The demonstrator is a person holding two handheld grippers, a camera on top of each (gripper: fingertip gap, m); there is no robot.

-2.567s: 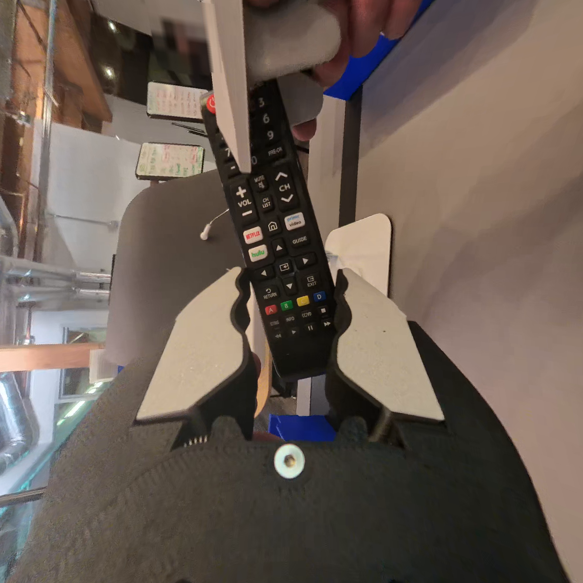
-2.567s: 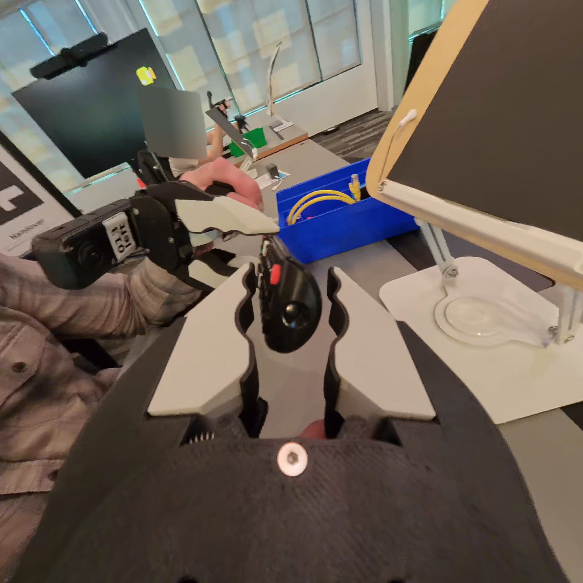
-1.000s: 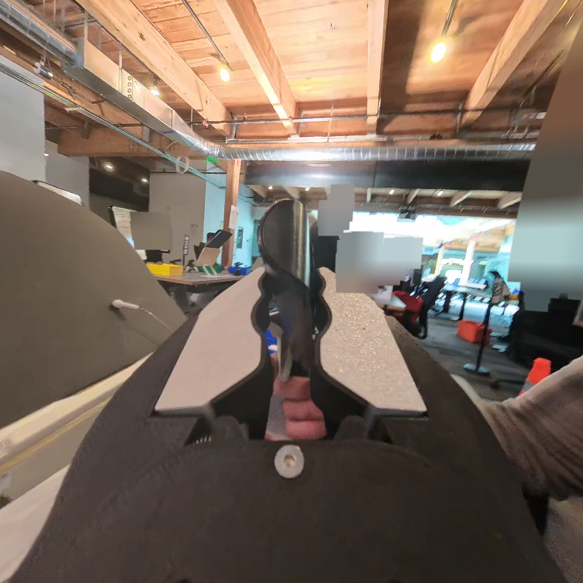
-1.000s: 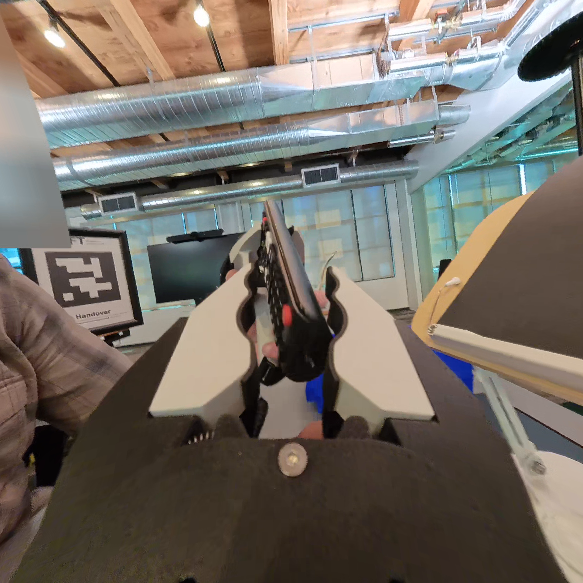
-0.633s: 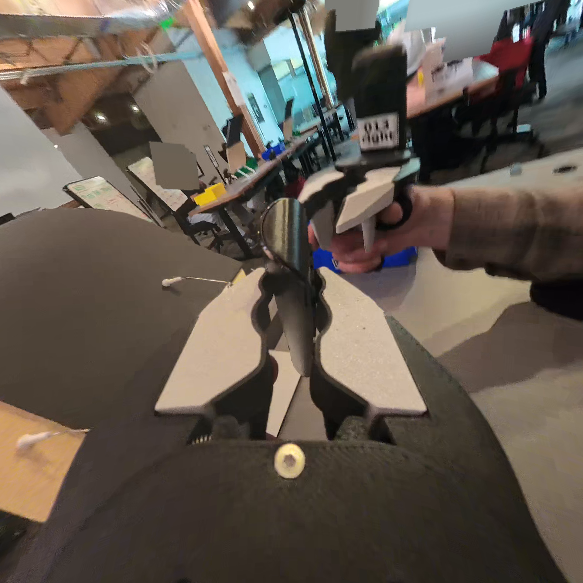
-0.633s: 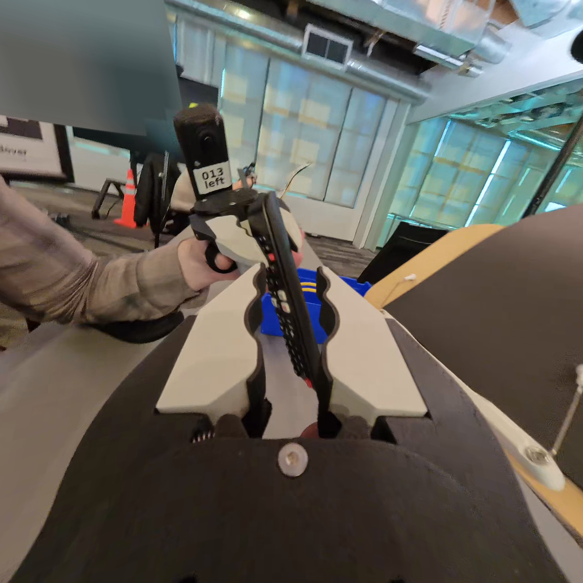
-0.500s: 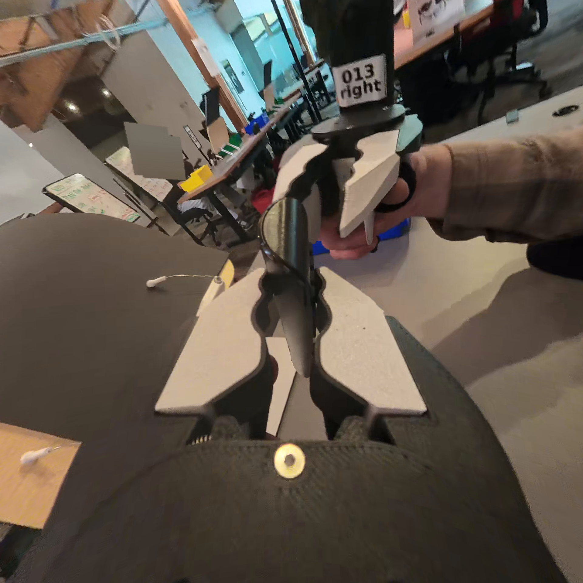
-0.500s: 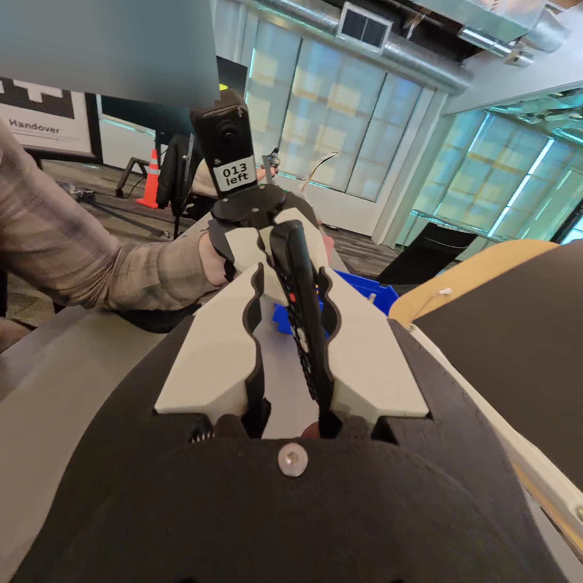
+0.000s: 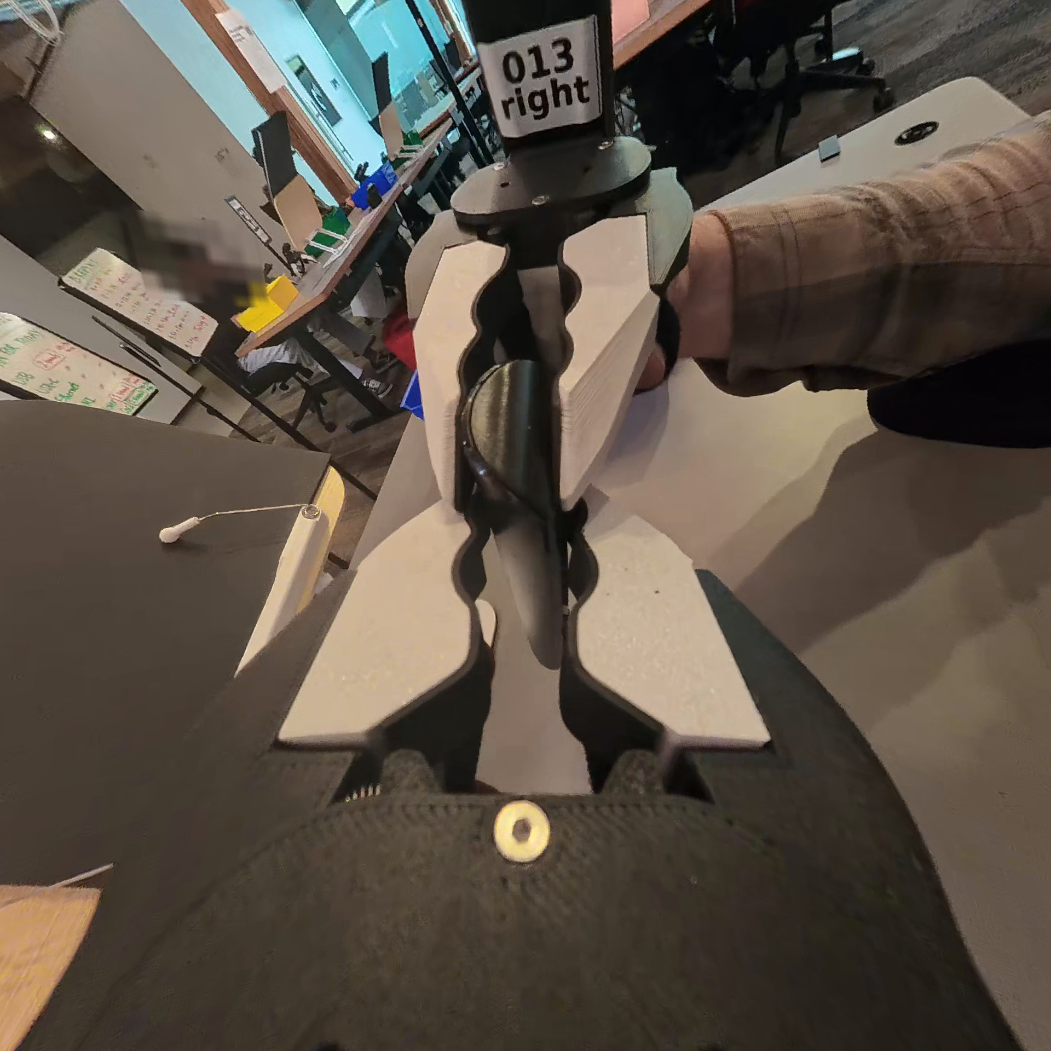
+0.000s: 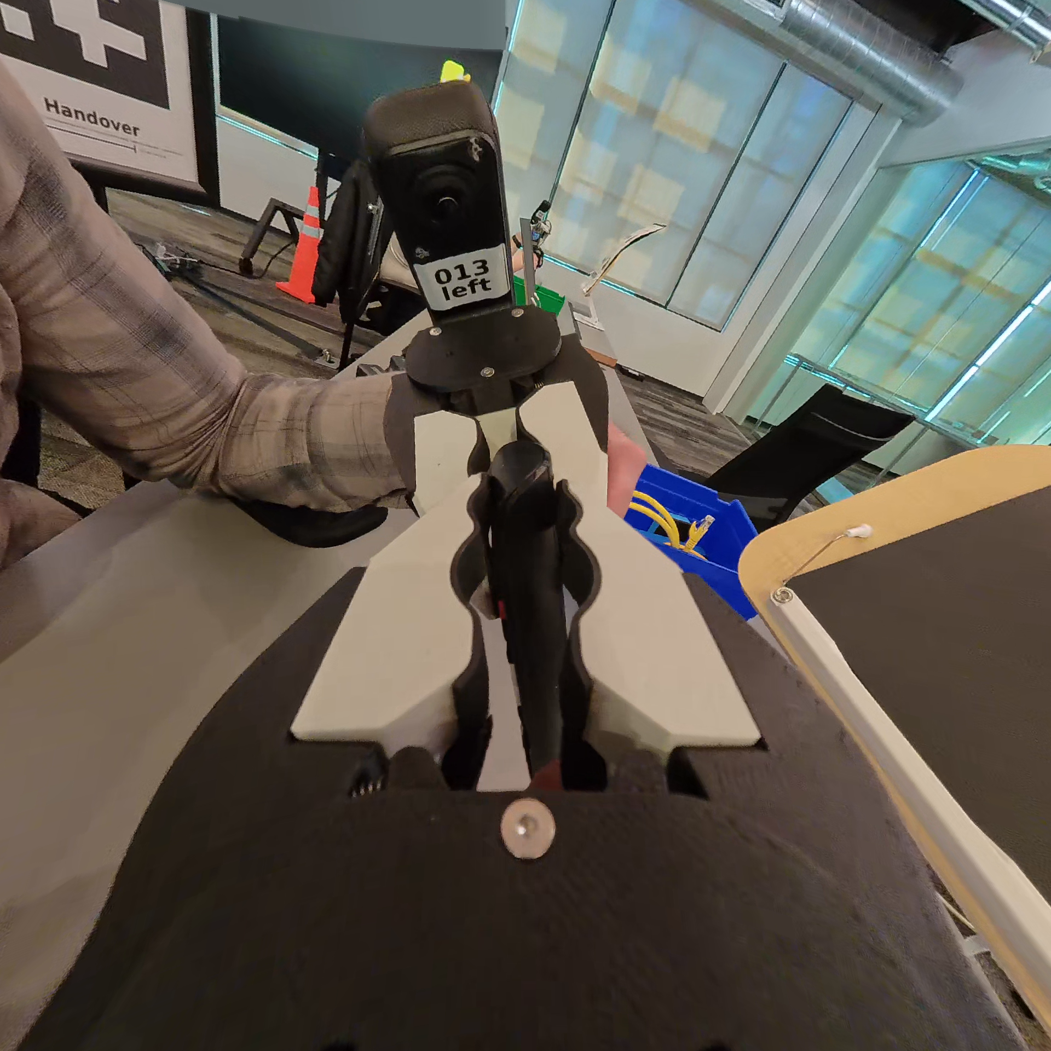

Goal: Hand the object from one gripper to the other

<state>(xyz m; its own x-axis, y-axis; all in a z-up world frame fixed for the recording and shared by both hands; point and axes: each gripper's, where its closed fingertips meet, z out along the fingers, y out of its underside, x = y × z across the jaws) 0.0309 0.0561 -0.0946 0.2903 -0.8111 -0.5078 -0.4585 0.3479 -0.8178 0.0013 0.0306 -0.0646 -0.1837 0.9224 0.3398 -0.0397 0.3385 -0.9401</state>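
A black remote control (image 9: 512, 432) is held edge-up between the two grippers, which face each other tip to tip above the grey table (image 9: 824, 512). My left gripper (image 9: 520, 512) is shut on one end of it. My right gripper (image 10: 523, 483) has its fingers closed around the other end, with the remote (image 10: 529, 597) running down between them. In the left wrist view the right gripper (image 9: 509, 495) clamps the remote's rounded end from both sides. In the right wrist view the left gripper (image 10: 506, 472) is straight ahead, held by a hand in a plaid sleeve (image 10: 199, 409).
A blue bin (image 10: 733, 529) with yellow cables stands on the table behind the grippers. A black board with a tan edge (image 10: 910, 625) on a white stand is close on the right; it also fills the left of the left wrist view (image 9: 142, 540). Both grippers' tips are close together, under 4 cm apart.
The right gripper has moved in from a short distance away and closed its fingers on the remote's far end. The left gripper has kept its hold.
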